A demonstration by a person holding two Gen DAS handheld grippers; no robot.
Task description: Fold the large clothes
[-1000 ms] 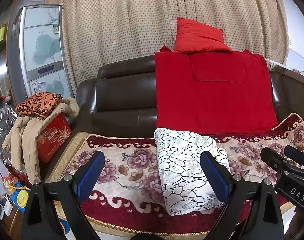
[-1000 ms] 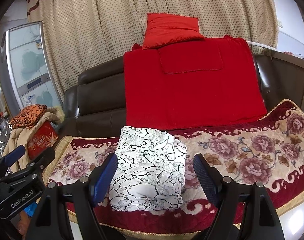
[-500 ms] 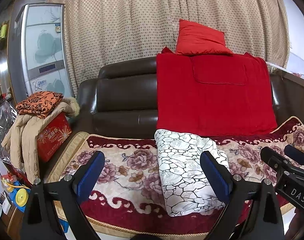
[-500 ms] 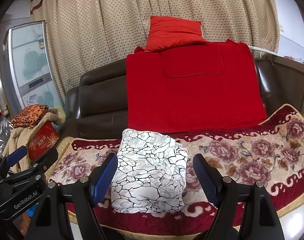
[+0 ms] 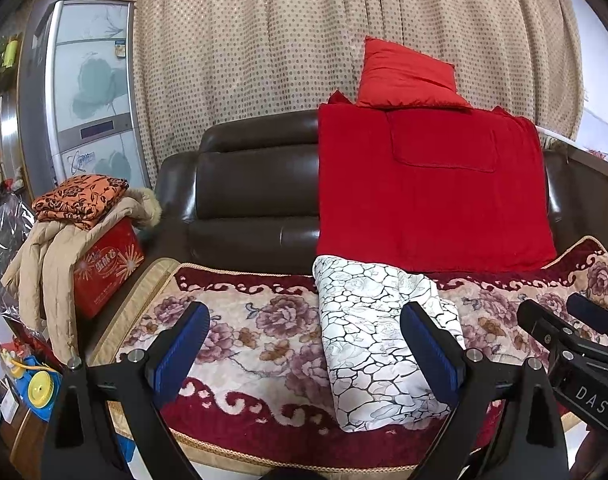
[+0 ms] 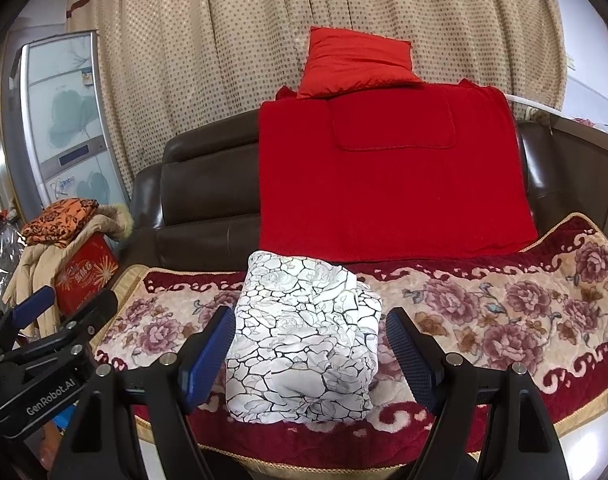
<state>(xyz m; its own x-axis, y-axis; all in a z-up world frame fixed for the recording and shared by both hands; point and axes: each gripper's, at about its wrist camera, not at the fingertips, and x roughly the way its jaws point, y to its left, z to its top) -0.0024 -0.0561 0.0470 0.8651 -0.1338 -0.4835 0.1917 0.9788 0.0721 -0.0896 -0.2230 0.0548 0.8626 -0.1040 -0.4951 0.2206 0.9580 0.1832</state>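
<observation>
A folded white garment with a black crackle print (image 6: 304, 344) lies on the floral sofa cover (image 6: 504, 304), at 12 o'clock from the right gripper (image 6: 310, 354) and 1 o'clock from the left gripper (image 5: 301, 344). Both grippers hover short of the cushion with jaws spread wide, gripping nothing. The fold looks finished or nearly so: a compact, slightly rumpled rectangle, layered edges showing at its 3 o'clock side. Any next move probably calls for smoothing or tidying, or fetching another piece. A red blanket (image 6: 392, 184) drapes the backrest behind.
</observation>
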